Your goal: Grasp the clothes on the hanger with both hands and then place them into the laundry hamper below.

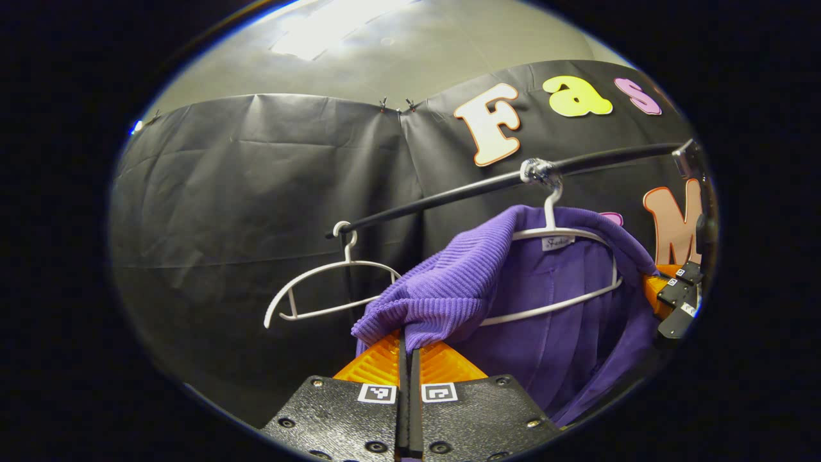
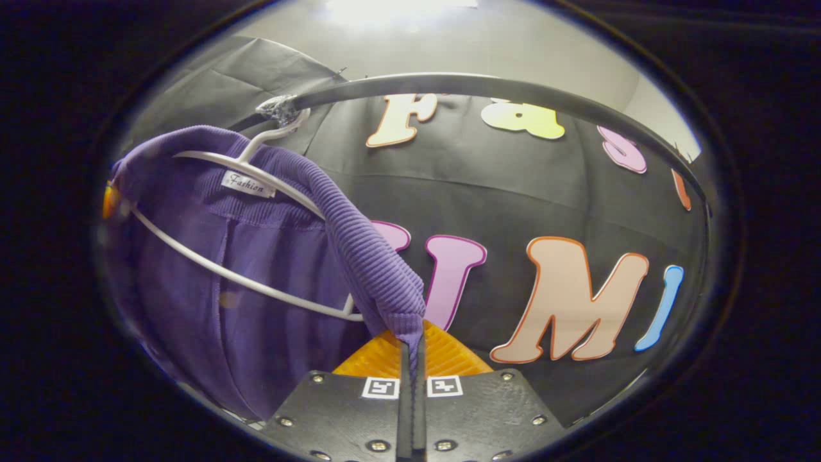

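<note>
A purple ribbed knit garment point(image 1: 449, 289) hangs open on a white hanger point(image 1: 558, 234) hooked on the black rail point(image 1: 462, 189). My left gripper point(image 1: 408, 343) is shut on the garment's left shoulder edge, the fabric bunched over its fingers. In the right gripper view the same purple garment point(image 2: 269, 256) drapes over the white hanger point(image 2: 244, 170), and my right gripper point(image 2: 414, 337) is shut on its right shoulder edge. In the left gripper view the right gripper point(image 1: 673, 295) appears at the far right edge beside the garment.
A second white hanger point(image 1: 321, 285) hangs bare on the rail to the left of the garment. The black rail point(image 2: 500, 86) arcs overhead in the right gripper view. The black cloth wall stands close behind the rail.
</note>
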### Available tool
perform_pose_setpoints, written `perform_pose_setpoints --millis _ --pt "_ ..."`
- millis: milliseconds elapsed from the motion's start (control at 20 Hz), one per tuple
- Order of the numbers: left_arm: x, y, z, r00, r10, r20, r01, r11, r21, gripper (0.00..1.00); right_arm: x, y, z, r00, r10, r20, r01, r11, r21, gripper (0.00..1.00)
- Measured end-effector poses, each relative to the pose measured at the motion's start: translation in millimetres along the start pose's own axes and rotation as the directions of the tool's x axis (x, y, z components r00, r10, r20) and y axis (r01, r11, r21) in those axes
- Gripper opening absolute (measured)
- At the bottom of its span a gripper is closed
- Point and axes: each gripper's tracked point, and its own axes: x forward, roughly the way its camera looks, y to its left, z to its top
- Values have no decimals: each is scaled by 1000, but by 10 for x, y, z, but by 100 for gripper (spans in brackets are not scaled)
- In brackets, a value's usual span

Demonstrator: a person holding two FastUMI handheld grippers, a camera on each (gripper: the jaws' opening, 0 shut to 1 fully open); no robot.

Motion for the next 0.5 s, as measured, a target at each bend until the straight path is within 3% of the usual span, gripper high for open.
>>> perform_pose_setpoints --millis 500 --pt "206 470 478 989 94 111 -98 995 28 0 182 -256 400 993 -59 98 60 998 -6 2"
